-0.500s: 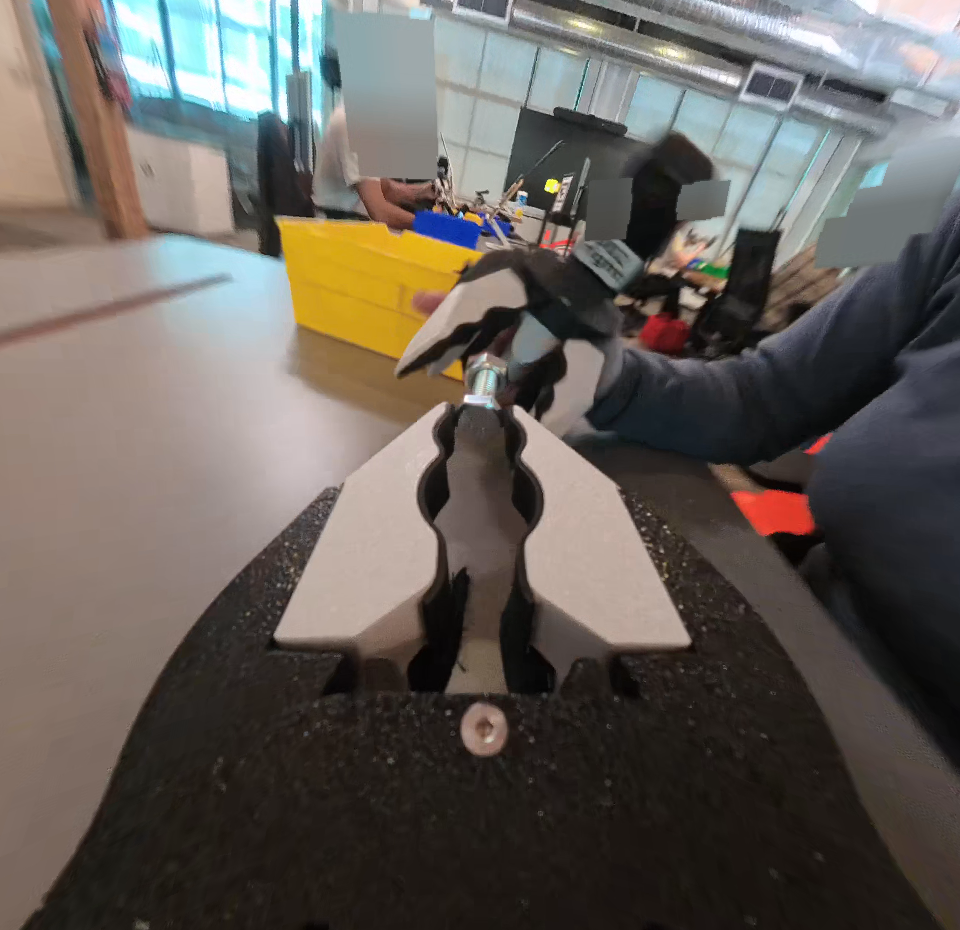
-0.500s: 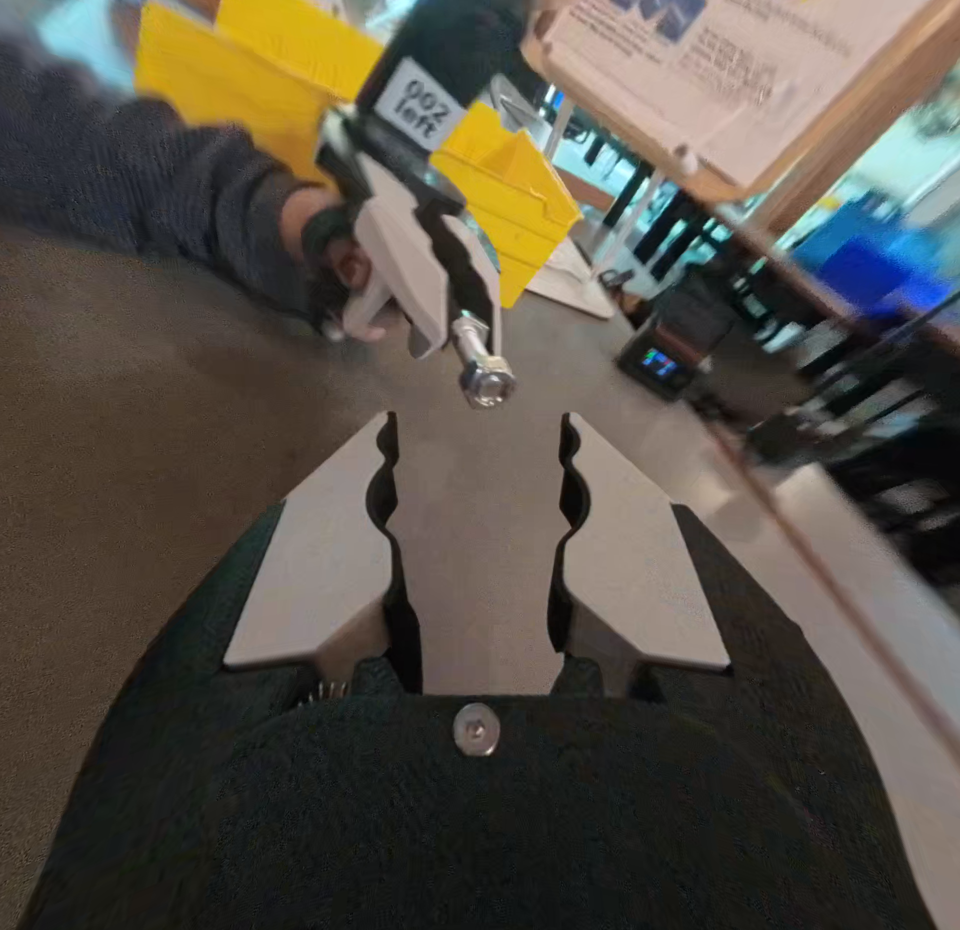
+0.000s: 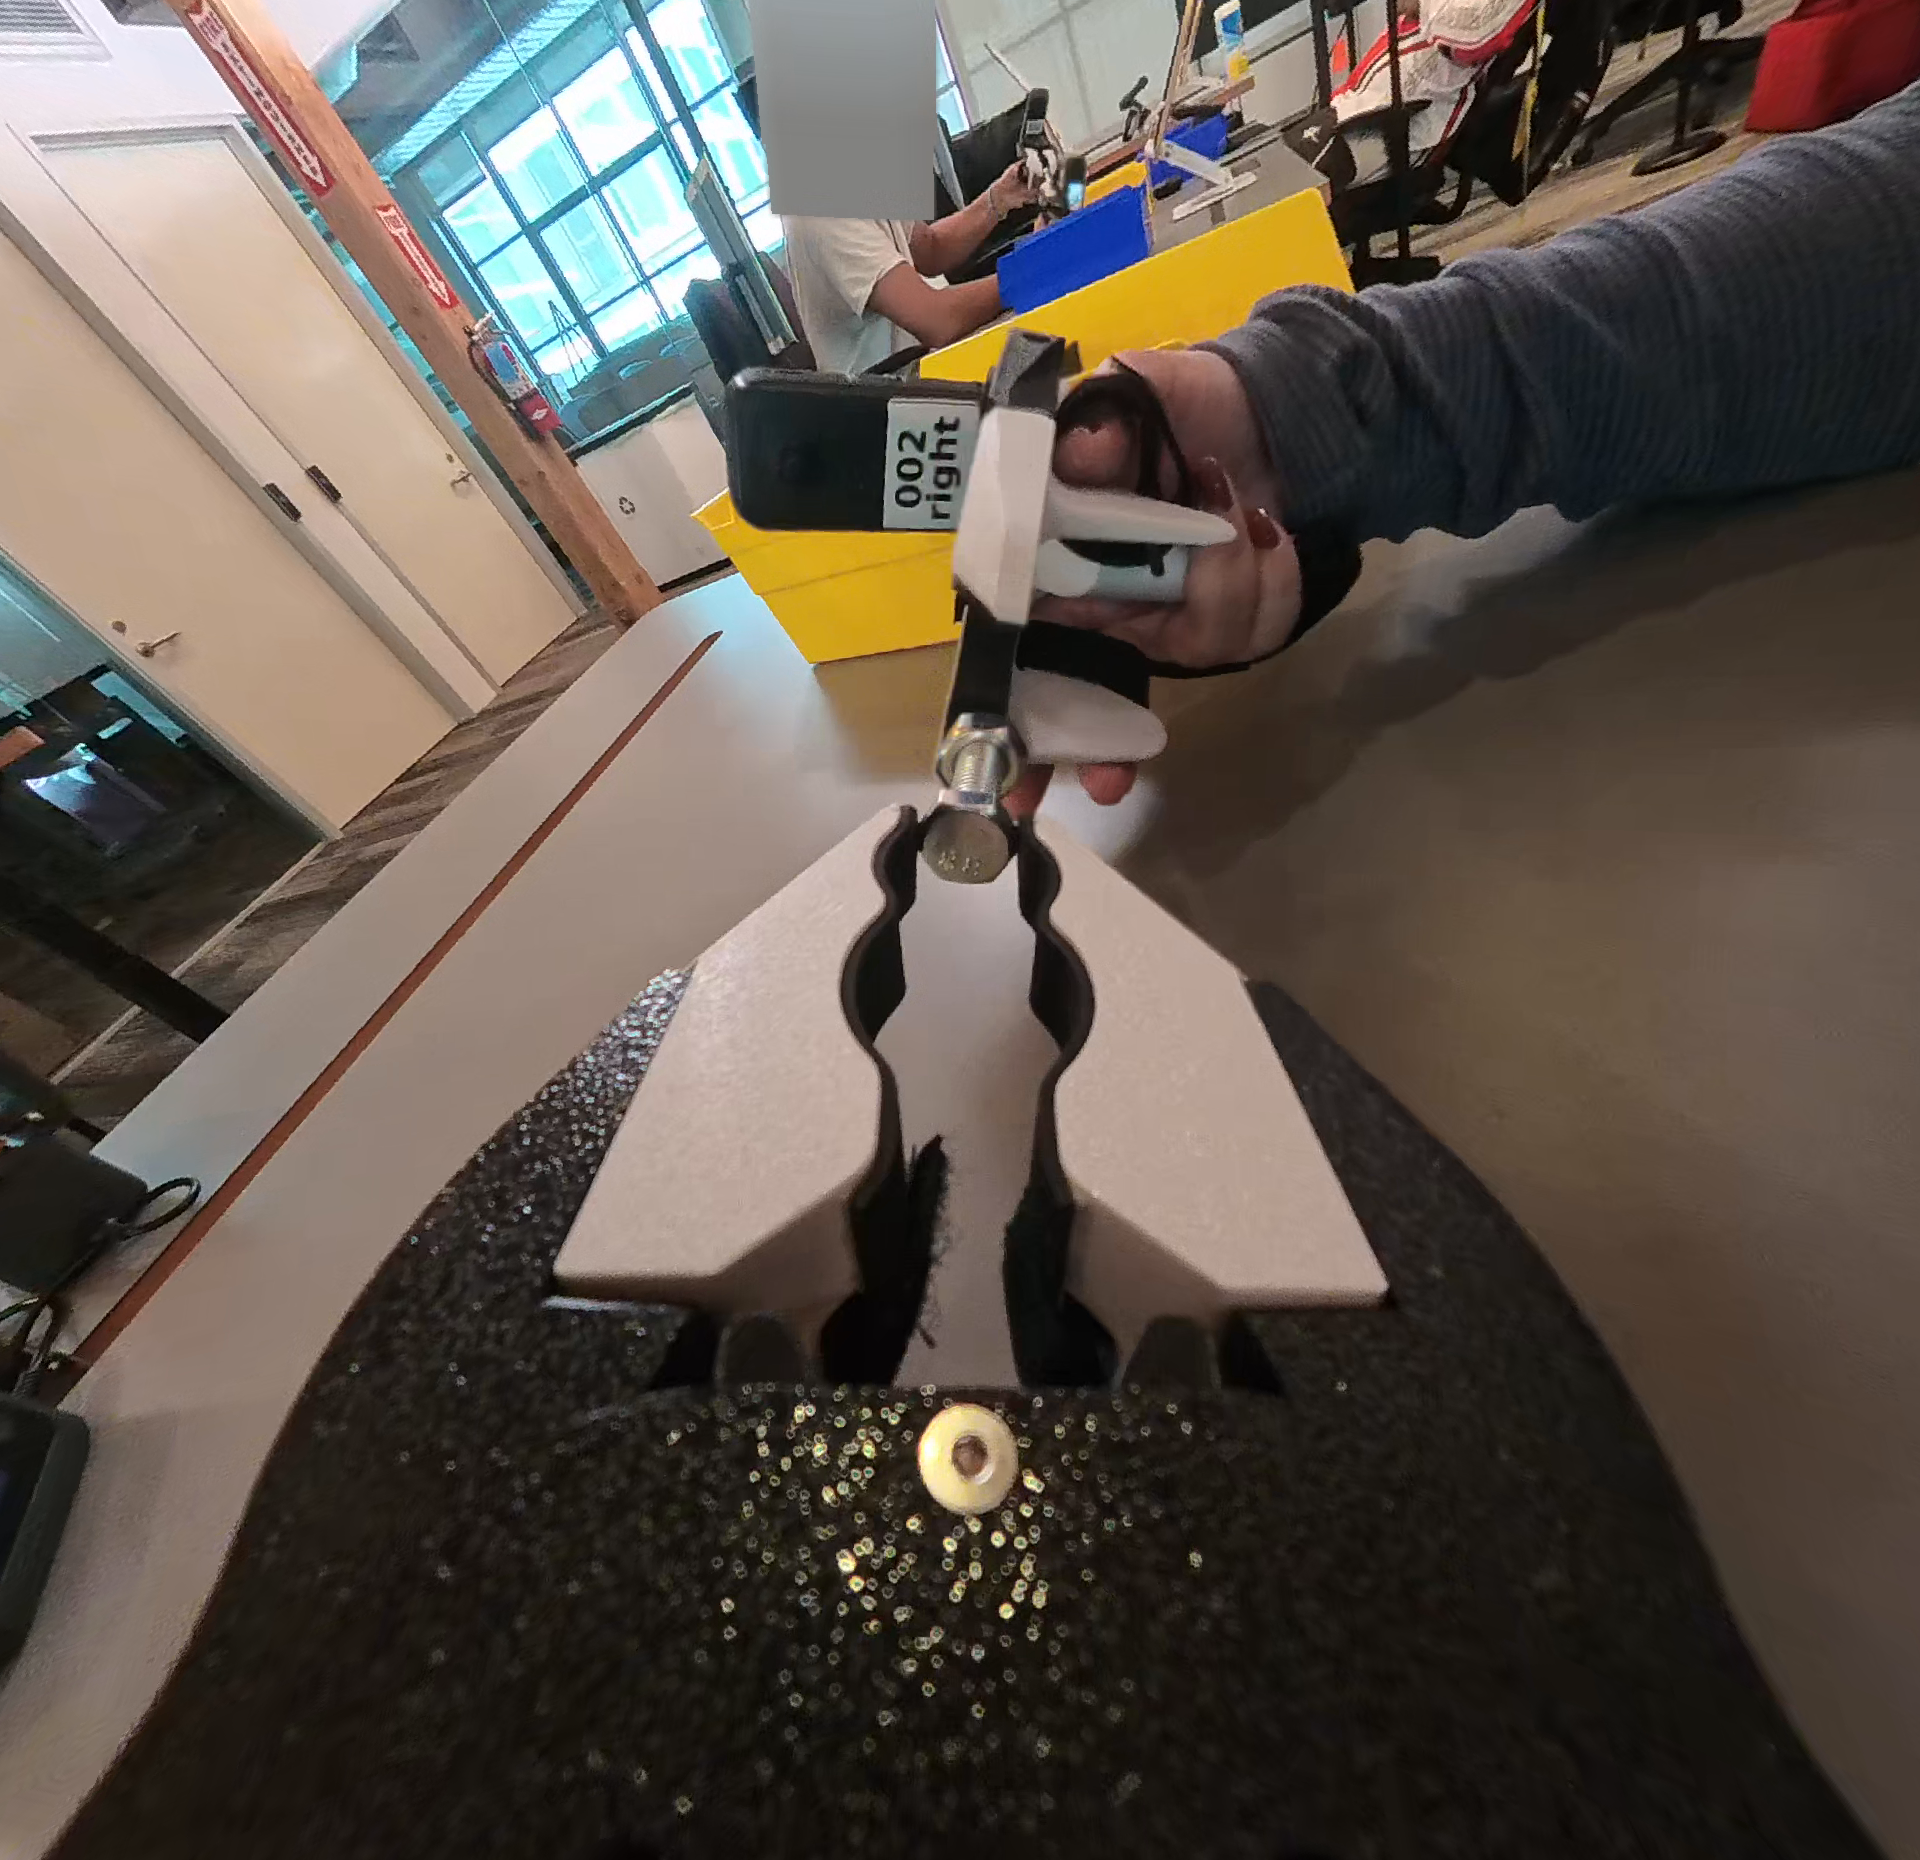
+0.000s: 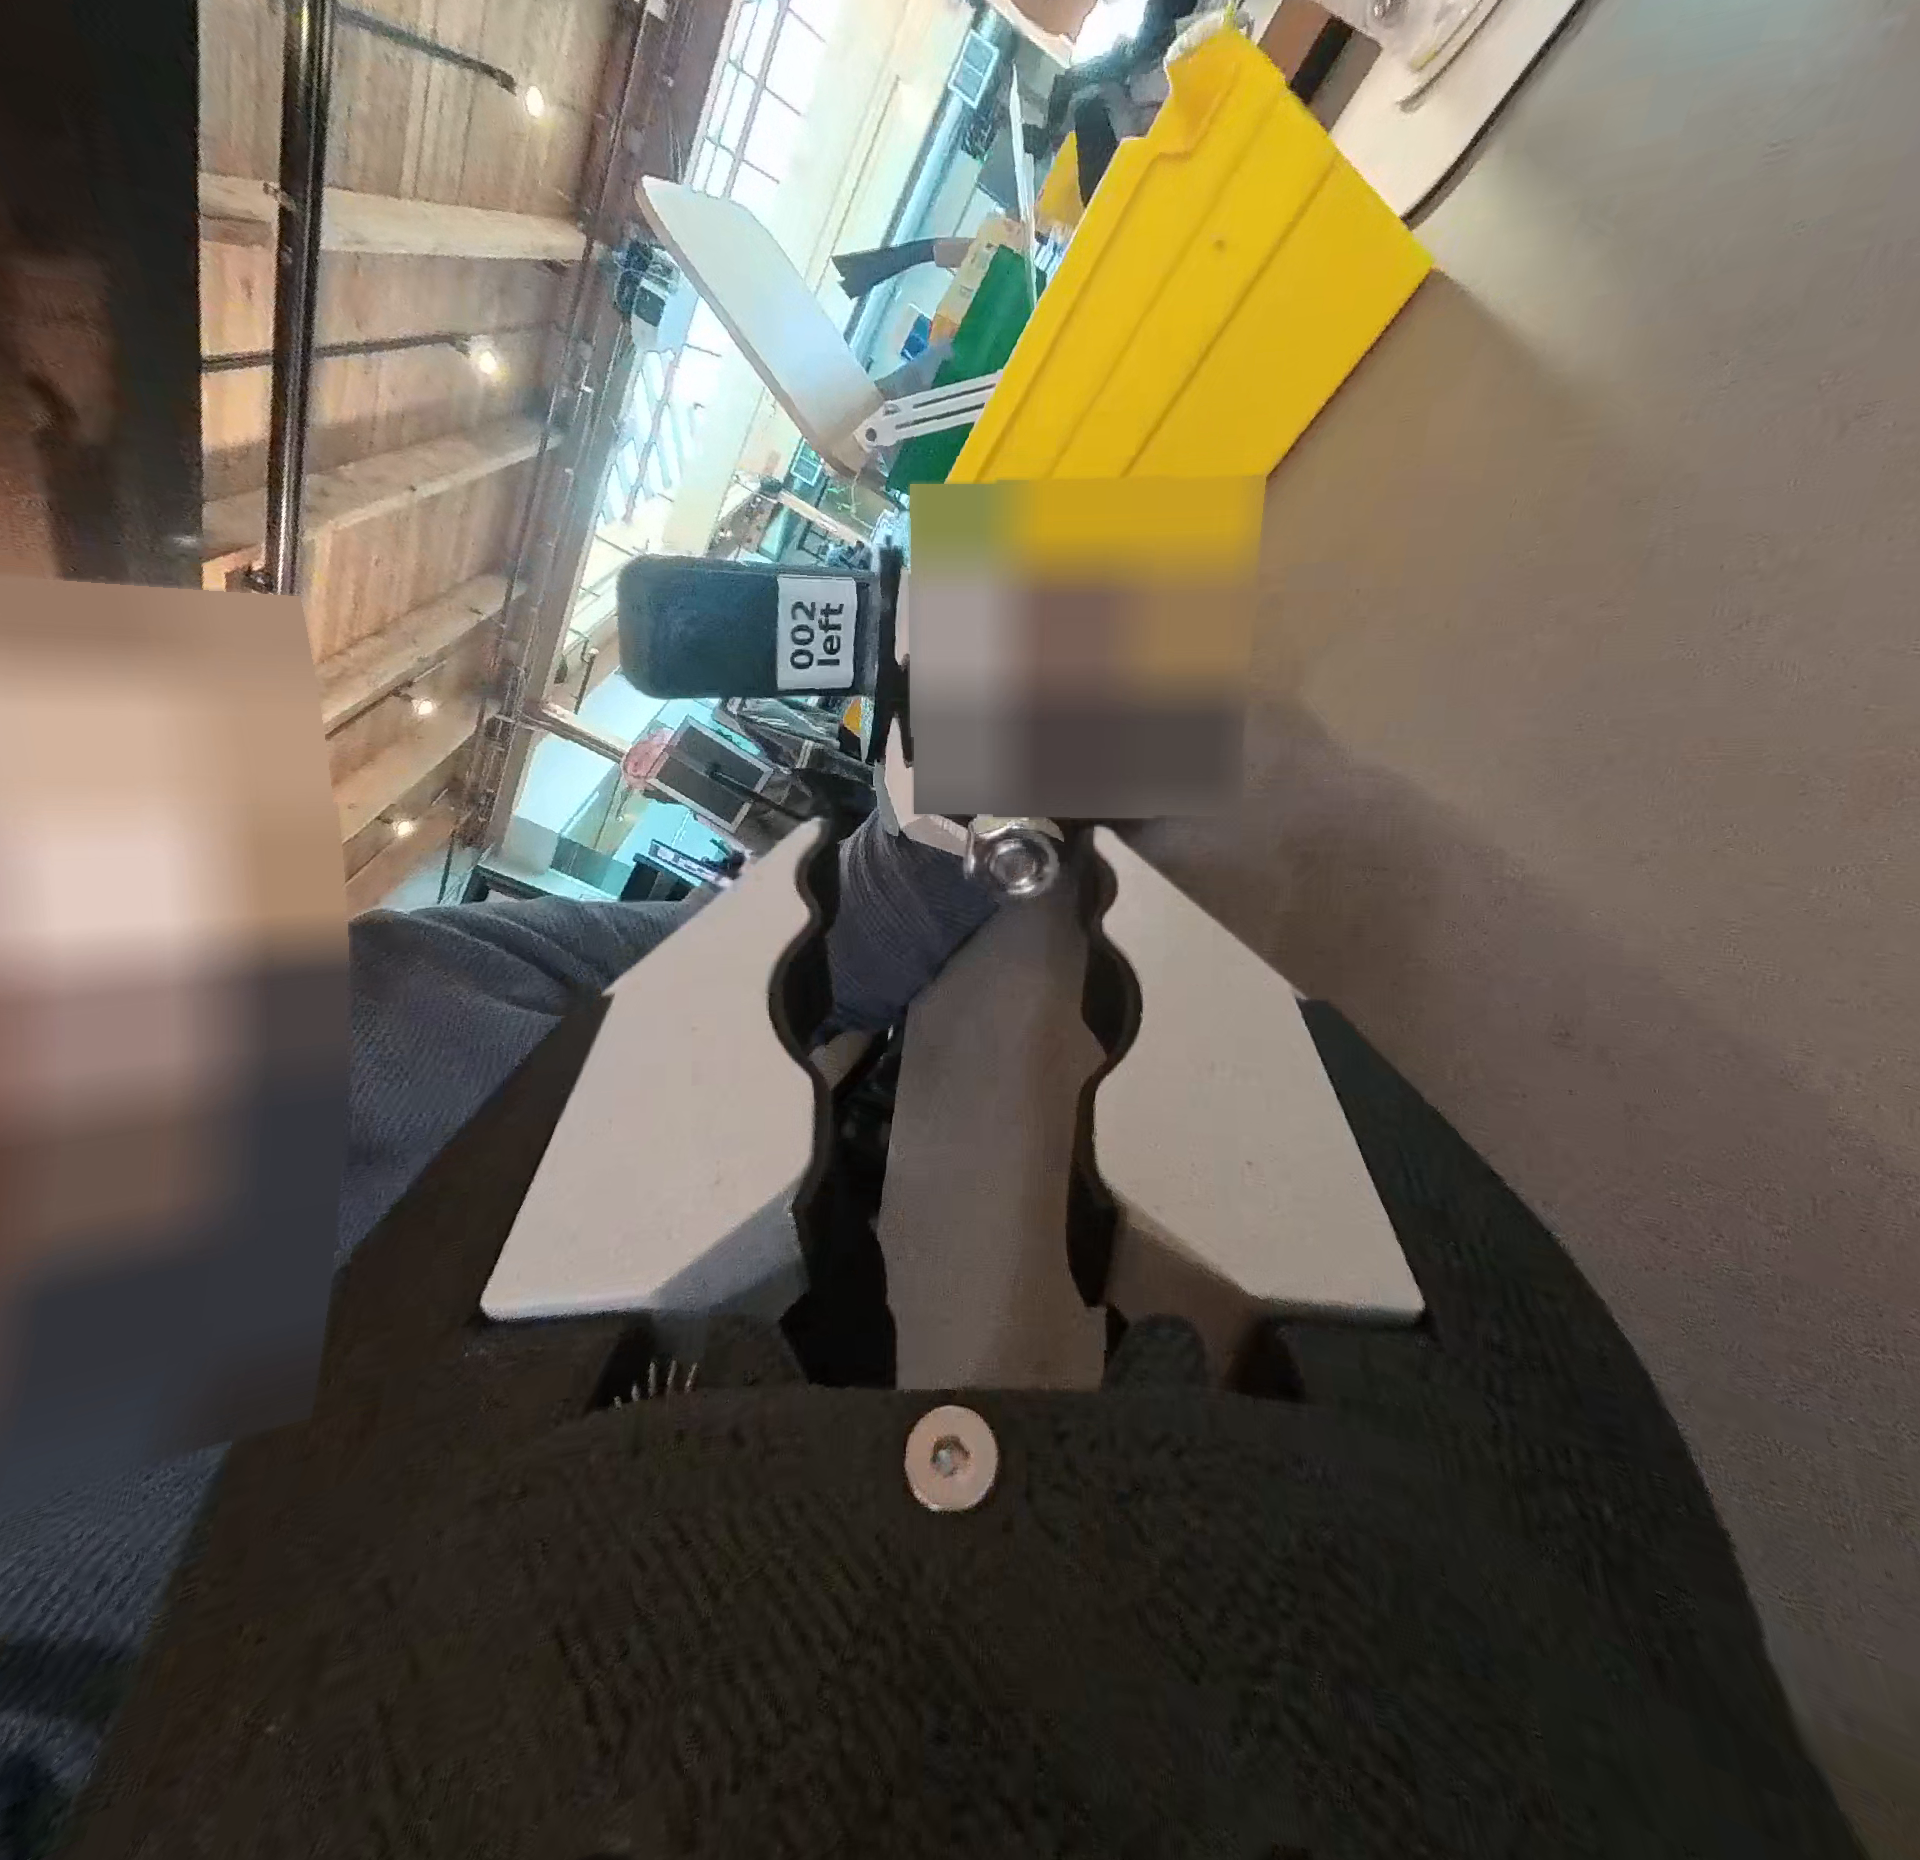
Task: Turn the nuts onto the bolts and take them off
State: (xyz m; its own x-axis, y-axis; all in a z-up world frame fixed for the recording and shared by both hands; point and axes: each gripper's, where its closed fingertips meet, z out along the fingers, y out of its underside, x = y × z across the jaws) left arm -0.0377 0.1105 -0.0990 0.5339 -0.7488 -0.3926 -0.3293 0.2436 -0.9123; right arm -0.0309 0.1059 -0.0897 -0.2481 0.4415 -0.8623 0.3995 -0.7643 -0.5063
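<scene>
Now my left gripper (image 3: 968, 854) is pinching the bolt (image 3: 975, 784) head above the desk (image 3: 1558, 875); right gripper (image 4: 961, 865), half-open, is closing round the nut (image 4: 1020, 865). I'm keeping axes aligned, turning gently.

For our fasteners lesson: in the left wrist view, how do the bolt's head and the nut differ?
The bolt's head is clamped in the jaws of the left gripper; the nut sits farther up the thread, outside them. The head shows a solid face; the nut rings the thread. Both are silvery hexagons.
</scene>
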